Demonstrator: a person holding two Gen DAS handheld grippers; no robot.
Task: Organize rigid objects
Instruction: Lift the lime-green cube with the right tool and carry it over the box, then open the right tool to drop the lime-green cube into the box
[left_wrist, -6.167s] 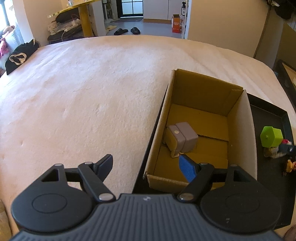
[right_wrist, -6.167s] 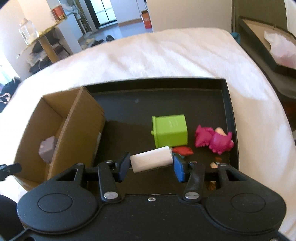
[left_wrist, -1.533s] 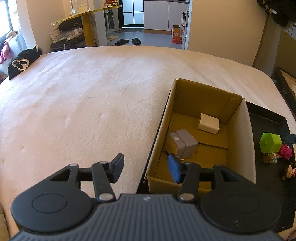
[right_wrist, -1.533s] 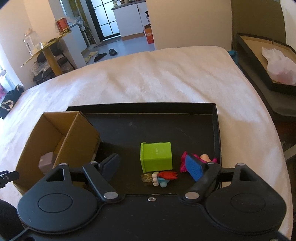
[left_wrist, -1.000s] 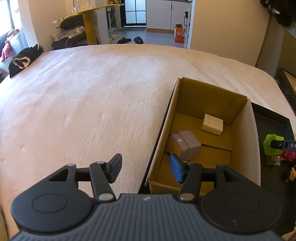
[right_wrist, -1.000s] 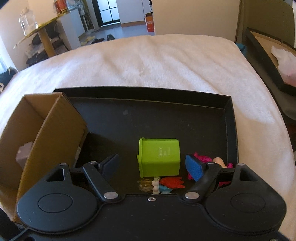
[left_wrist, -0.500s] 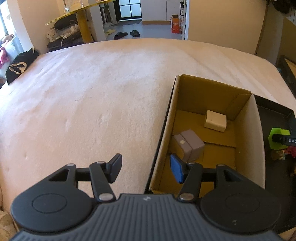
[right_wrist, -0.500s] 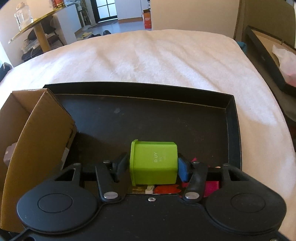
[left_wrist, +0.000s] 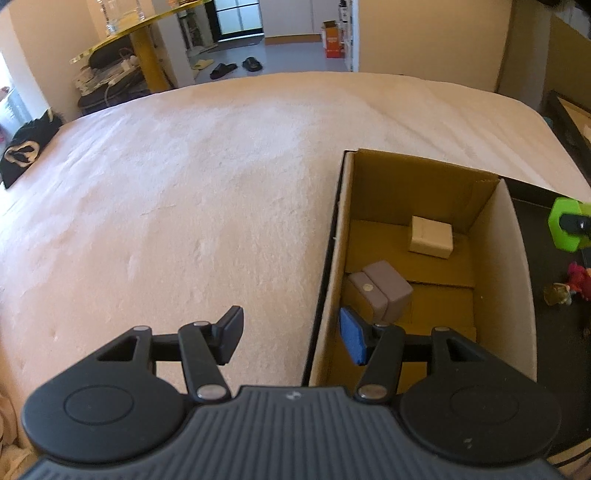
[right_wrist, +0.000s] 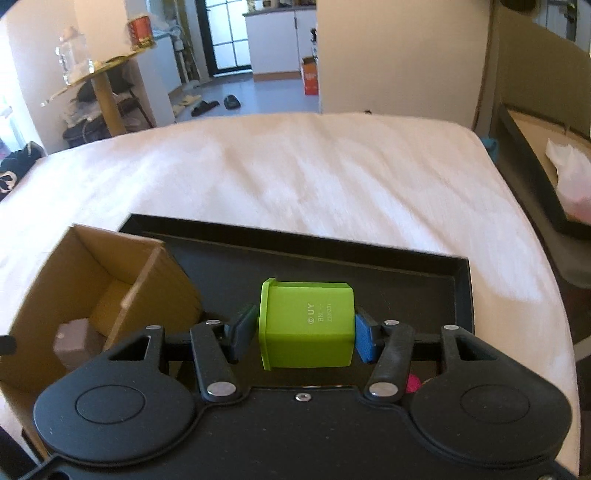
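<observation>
Two tools show: the right tool (right_wrist: 306, 334) clamps a lime-green plastic cube (right_wrist: 306, 325) above the black tray (right_wrist: 406, 266); the left tool (left_wrist: 291, 336) gapes empty beside the brown cardboard box (left_wrist: 517, 280).

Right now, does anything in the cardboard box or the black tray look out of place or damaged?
Nothing stands out. The cardboard box holds a beige block and a grey block, both intact. The right hand-held gripper grips the green box squarely above the black tray.
</observation>
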